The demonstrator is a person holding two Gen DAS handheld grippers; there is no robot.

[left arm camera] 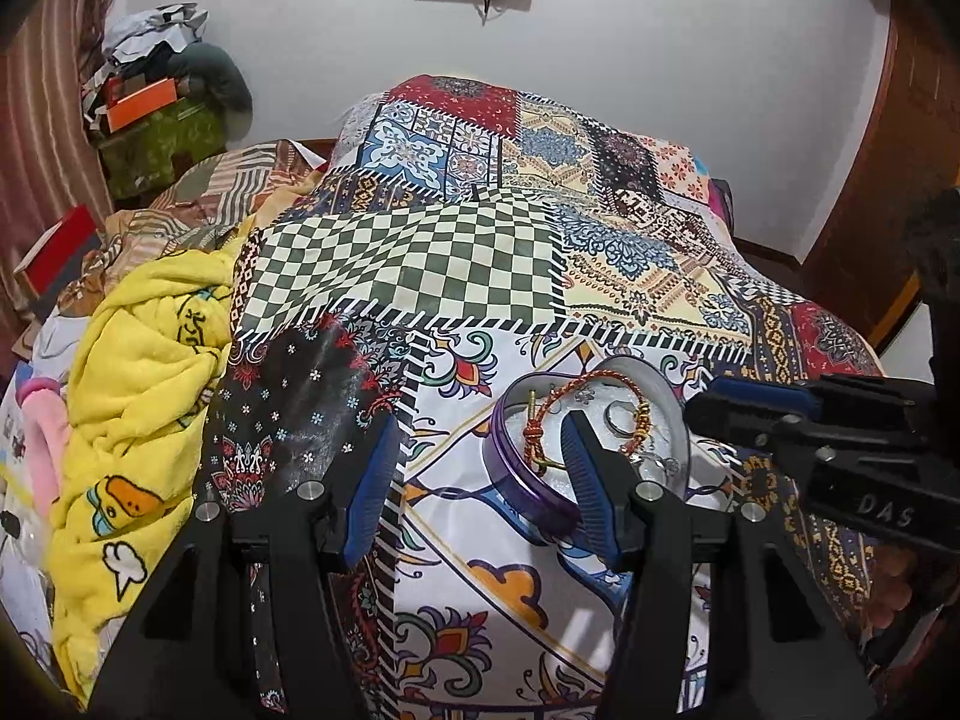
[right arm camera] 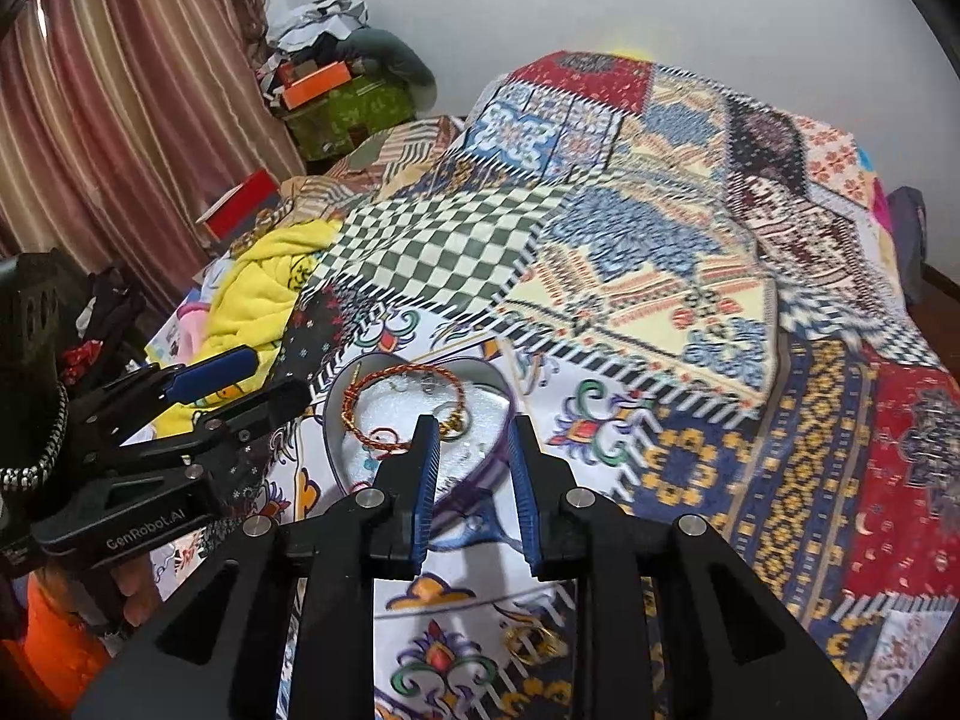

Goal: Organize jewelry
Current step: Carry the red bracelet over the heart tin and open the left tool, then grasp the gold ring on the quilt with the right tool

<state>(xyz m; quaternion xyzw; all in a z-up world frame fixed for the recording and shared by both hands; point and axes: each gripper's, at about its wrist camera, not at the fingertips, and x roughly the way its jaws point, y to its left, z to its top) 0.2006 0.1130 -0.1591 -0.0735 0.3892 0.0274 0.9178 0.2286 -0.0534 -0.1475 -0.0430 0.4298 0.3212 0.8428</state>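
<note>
A round purple jewelry tin (left arm camera: pixel 528 480) with a white lining lies on the patchwork bedspread. It holds a red-and-gold braided bracelet (left arm camera: pixel 534 438), silver rings (left arm camera: pixel 618 417) and other small pieces. It also shows in the right wrist view (right arm camera: pixel 480 468), with the bracelet (right arm camera: pixel 354 414). My left gripper (left arm camera: pixel 480 468) is open and empty, its right finger over the tin's near side. My right gripper (right arm camera: pixel 471 456) is open and empty, straddling the tin's near right rim. A gold ring (right arm camera: pixel 534 645) lies on the bedspread below the right gripper.
The patchwork bedspread (left arm camera: pixel 420 252) covers the bed. A yellow blanket (left arm camera: pixel 144 372) is heaped at the left. Boxes and clutter (left arm camera: pixel 150 102) are piled in the far left corner by a striped curtain (right arm camera: pixel 120 90). The white wall (left arm camera: pixel 600 30) is behind.
</note>
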